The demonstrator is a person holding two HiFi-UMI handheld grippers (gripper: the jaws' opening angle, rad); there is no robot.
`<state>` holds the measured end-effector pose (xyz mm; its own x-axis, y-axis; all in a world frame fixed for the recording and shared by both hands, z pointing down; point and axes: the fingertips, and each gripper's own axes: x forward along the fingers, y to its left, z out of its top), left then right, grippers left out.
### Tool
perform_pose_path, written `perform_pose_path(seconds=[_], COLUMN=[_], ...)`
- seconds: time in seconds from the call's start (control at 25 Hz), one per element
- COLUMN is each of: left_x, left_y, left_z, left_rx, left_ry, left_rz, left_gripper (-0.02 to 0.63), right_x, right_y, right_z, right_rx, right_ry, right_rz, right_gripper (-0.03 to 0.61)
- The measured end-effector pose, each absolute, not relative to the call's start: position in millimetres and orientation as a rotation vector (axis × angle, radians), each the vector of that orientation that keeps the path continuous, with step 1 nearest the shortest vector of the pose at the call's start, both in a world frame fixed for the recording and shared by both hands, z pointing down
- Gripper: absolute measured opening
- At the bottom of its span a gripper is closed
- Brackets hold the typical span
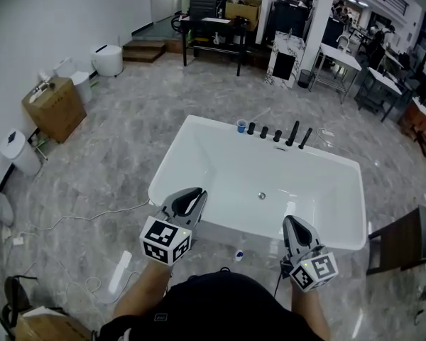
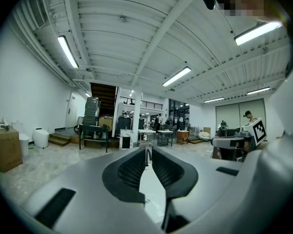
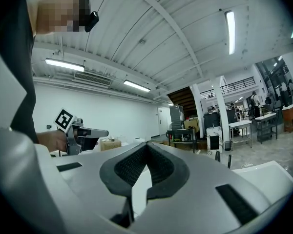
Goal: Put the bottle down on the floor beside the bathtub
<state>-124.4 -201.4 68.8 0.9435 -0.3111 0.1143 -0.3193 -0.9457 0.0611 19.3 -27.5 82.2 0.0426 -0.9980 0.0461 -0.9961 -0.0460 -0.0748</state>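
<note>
A small white bottle with a blue cap (image 1: pixel 239 254) lies on the marble floor against the near side of the white bathtub (image 1: pixel 199 137), between my two grippers. My left gripper (image 1: pixel 192 193) hovers over the tub's near left corner, shut and empty. My right gripper (image 1: pixel 292 223) is over the tub's near right rim, also shut with nothing in it. In the left gripper view the left gripper (image 2: pixel 146 151) has its ribbed pads together, and the tub's white inside shows below them. In the right gripper view the right gripper (image 3: pixel 146 145) is likewise shut and empty.
A blue cup (image 1: pixel 241 126) and black tap fittings (image 1: pixel 292 133) stand on the tub's far rim. A cardboard box (image 1: pixel 55 106) and white toilets (image 1: pixel 108 60) line the left wall. A dark table (image 1: pixel 405 241) is at right. A cable (image 1: pixel 78 219) trails over the floor at left.
</note>
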Motion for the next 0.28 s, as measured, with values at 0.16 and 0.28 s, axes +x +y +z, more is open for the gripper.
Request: perform_pose_path(seconds=[0.16, 0.28], left_x=[-118.8, -115.0], left_y=[-199.2, -198.5], left_z=[69.9, 70.3], left_rx=[3.031, 3.039], left_ry=[-0.477, -0.471], left_rz=[0.172, 0.175], left_gripper=[0.051, 0.051], right_x=[26.0, 29.0], right_y=[-24.9, -24.1], right_z=[82.8, 84.5], right_rx=[-2.263, -2.265], right_ry=[2.136, 2.129], right_rz=[-0.141, -0.145], right_gripper=[0.026, 0.026])
